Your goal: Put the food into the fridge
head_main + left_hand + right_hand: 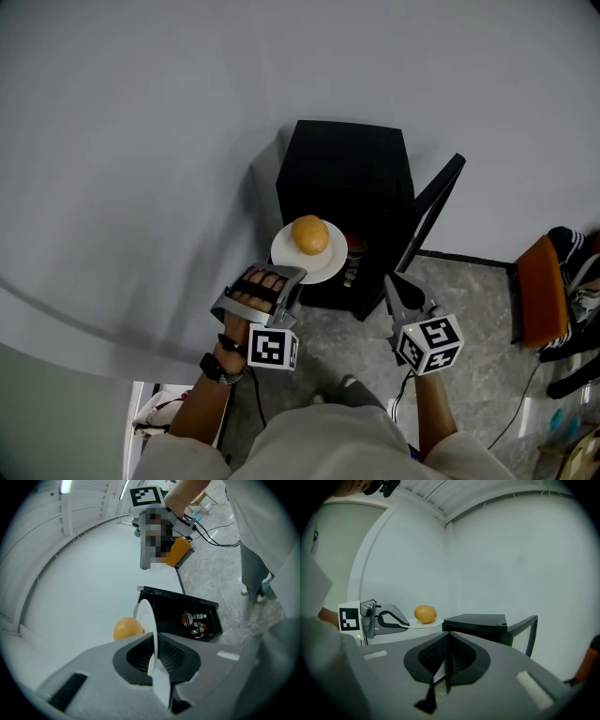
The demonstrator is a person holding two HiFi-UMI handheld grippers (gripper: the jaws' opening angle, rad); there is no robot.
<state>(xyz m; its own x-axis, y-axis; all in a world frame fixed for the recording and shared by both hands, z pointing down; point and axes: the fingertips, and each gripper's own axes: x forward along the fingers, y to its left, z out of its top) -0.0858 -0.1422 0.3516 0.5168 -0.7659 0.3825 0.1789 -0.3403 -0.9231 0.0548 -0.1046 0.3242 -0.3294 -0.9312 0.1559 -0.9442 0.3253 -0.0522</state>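
White plate (146, 617), with round orange food (126, 629) beyond the fingertips, was pinched at its rim by the left gripper (156, 645); the right gripper (447, 654) kept fingers pressed together, empty.

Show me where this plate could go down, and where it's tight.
Bare: the fridge top, between wall and open door; the floor strip between fridge and the person's feet. Crowded: inside the fridge, with small containers; the floor right of the door, with chair and cables.
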